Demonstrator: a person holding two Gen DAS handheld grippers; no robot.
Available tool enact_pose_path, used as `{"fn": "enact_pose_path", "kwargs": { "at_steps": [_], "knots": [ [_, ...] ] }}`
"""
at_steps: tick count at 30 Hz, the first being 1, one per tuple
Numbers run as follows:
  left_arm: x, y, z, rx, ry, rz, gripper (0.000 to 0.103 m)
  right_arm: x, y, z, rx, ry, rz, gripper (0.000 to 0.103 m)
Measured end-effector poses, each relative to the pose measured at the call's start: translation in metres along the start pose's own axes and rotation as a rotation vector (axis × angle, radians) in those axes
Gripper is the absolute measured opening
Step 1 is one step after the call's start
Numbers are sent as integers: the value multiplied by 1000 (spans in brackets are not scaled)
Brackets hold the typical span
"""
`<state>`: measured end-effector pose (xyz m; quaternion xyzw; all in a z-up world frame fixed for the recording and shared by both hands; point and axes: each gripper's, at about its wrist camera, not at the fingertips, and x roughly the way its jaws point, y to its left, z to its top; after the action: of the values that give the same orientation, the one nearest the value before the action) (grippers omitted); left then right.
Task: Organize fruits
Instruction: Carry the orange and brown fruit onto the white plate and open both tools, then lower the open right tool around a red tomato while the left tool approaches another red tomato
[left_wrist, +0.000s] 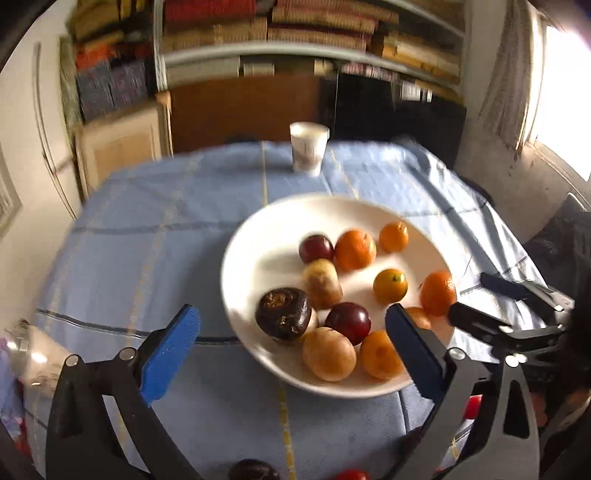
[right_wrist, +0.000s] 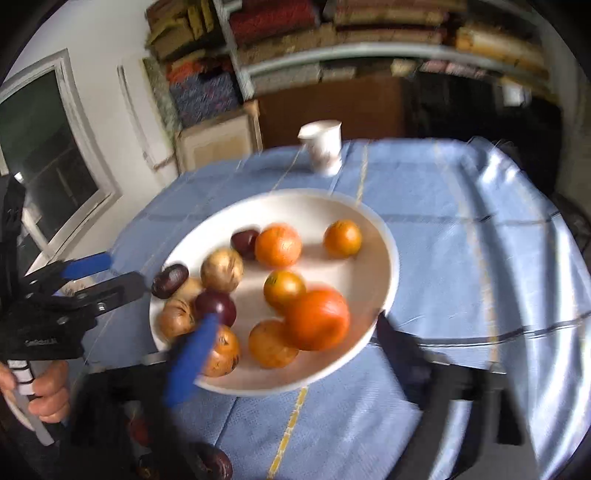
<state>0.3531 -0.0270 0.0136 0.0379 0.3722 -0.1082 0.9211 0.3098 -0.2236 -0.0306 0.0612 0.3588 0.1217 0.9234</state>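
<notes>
Jaws of both the left gripper (left_wrist: 291, 354) and right gripper (right_wrist: 291, 354) gape empty; beyond them, a white plate (left_wrist: 266, 236) holds orange, tan and dark-red fruits (left_wrist: 354, 249).

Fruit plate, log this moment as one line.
left hand-held gripper: open, empty | right hand-held gripper: open, empty | fruit: on white plate | cup: upright behind plate

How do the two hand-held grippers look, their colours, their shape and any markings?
Both grippers are black frames with silver bolts. The left gripper has two flat fingers faced with ribbed blue pads. The right gripper shows one blue pad; the rest is blurred. The left one's handle bears white bands.
</notes>
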Motion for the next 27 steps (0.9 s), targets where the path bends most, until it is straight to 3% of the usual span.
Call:
{"fn": "enact_pose_path", "kwargs": {
  "at_steps": [4, 10, 13, 18, 21, 24, 27],
  "knots": [
    [-30, -4, -16, 24, -46, 58, 98, -38, 5, -5, -30, -107, -20, 99],
    [-56, -5, -63, 25, -20, 107, 99, -49, -10, -42, 45, -15, 69, 99],
    [-71, 1, -87, -22, -39, 76, 99, -47, -15, -63, 57, 38, 39, 100],
    [-79, 23, -129, -152, -21, -23, 99, -55, -7, -81, -42, 63, 12, 99],
    [-80, 38, -145, -234, -10, -62, 99, -53, -5, -86, -60, 90, 3, 87],
    [-83, 42, -150, -247, -27, -25, 99, -49, 0, -92, -87, 120, 2, 75],
    [-85, 34, -149, -203, -37, -14, 99, -43, 8, -98, -129, 148, -5, 75]
  ]
}}
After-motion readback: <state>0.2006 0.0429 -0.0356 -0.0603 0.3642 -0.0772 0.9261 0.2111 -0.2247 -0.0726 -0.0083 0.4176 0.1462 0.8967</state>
